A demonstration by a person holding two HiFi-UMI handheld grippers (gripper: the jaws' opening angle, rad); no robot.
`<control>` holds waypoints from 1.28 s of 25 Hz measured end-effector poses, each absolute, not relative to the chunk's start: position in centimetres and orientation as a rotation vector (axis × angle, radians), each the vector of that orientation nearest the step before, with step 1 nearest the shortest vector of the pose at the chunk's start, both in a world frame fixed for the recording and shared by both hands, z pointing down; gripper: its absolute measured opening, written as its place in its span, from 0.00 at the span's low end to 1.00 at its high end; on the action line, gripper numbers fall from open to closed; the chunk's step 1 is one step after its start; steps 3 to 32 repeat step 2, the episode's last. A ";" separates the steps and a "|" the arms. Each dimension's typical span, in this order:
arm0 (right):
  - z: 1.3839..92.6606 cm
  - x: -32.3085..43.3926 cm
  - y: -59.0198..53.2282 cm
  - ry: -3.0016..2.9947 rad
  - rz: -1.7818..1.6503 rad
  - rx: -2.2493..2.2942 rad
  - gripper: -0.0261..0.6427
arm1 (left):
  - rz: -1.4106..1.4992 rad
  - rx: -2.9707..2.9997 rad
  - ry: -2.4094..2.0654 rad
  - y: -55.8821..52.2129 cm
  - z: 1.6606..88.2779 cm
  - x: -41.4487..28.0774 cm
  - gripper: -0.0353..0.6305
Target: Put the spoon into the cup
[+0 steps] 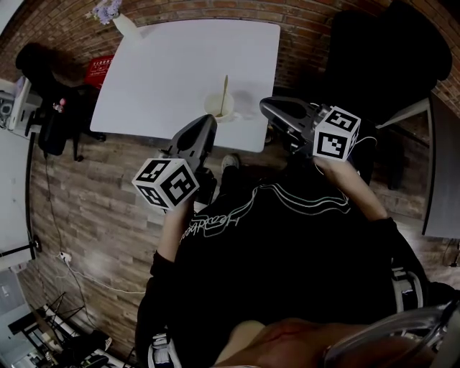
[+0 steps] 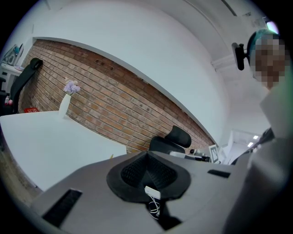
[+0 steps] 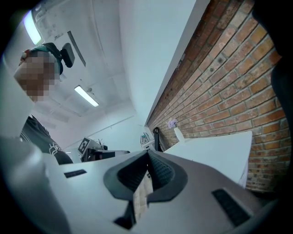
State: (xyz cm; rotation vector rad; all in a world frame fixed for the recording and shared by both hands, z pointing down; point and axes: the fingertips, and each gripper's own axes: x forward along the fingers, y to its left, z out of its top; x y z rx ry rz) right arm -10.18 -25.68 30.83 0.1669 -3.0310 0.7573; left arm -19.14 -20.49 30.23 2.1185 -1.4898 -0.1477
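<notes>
A pale cup (image 1: 219, 106) stands near the front edge of the white table (image 1: 165, 72). A wooden spoon (image 1: 225, 89) rests in it, its handle leaning up and away from me. Both grippers hang in front of the table, off its edge and apart from the cup. My left gripper (image 1: 208, 123) is just below the cup, jaws pressed together and empty. My right gripper (image 1: 266, 107) is to the cup's right, also shut on nothing. In the left gripper view the jaws (image 2: 147, 153) meet, and in the right gripper view (image 3: 147, 154) likewise.
A white vase with purple flowers (image 1: 122, 21) stands at the table's far left corner, against the brick wall (image 2: 114, 100). A black office chair (image 1: 392, 57) sits to the right, and another black chair (image 1: 43, 72) to the left on the wooden floor.
</notes>
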 end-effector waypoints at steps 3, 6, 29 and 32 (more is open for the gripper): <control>31.0 -11.3 -26.6 -3.027 0.761 0.168 0.03 | -0.151 2.112 -1.490 -21.4 30.4 -20.4 0.06; 31.0 -11.3 -26.6 -3.027 0.761 0.168 0.03 | -0.151 2.112 -1.490 -21.4 30.4 -20.4 0.06; 31.0 -11.3 -26.6 -3.027 0.761 0.168 0.03 | -0.151 2.112 -1.490 -21.4 30.4 -20.4 0.06; 31.0 -11.3 -26.6 -3.027 0.761 0.168 0.03 | -0.151 2.112 -1.490 -21.4 30.4 -20.4 0.06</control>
